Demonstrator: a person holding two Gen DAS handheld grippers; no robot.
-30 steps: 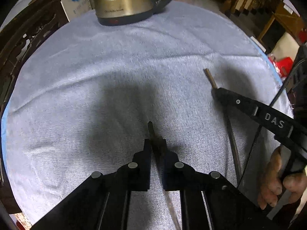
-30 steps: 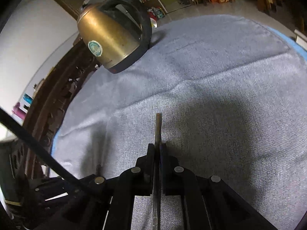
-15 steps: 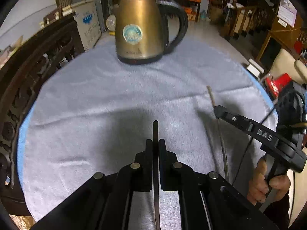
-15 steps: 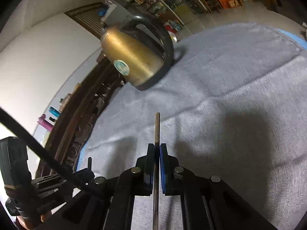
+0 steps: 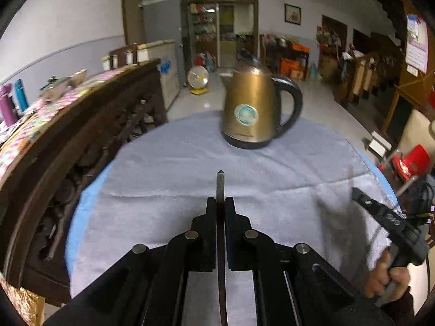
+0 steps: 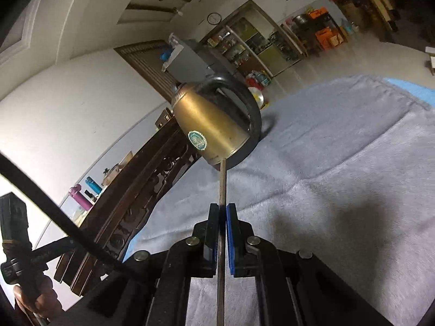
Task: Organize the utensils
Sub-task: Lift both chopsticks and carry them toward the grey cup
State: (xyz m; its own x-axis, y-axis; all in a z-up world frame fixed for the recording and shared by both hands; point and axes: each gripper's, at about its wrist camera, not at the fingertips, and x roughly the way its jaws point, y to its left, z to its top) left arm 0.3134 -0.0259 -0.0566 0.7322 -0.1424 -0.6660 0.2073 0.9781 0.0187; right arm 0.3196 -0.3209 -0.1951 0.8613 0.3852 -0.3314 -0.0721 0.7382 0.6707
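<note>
Dim indoor light; heavy fisheye bending and black corners in both views. Motion blur smears the carved dark wooden bench (image 5: 81, 146). A soft shadow falls on the grey cloth-covered surface (image 6: 375, 217).

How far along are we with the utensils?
Done: both chopsticks are off the cloth. In hand: the left gripper clamps one chopstick, the right gripper the other. Left: putting them away; no holder is visible, only a kettle.

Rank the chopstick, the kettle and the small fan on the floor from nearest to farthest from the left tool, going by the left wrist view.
1. Chopstick, clamped in the left tool, pointing ahead.
2. Kettle, ahead on the far side of the cloth.
3. Fan, on the floor beyond the table, left of the kettle.
</note>
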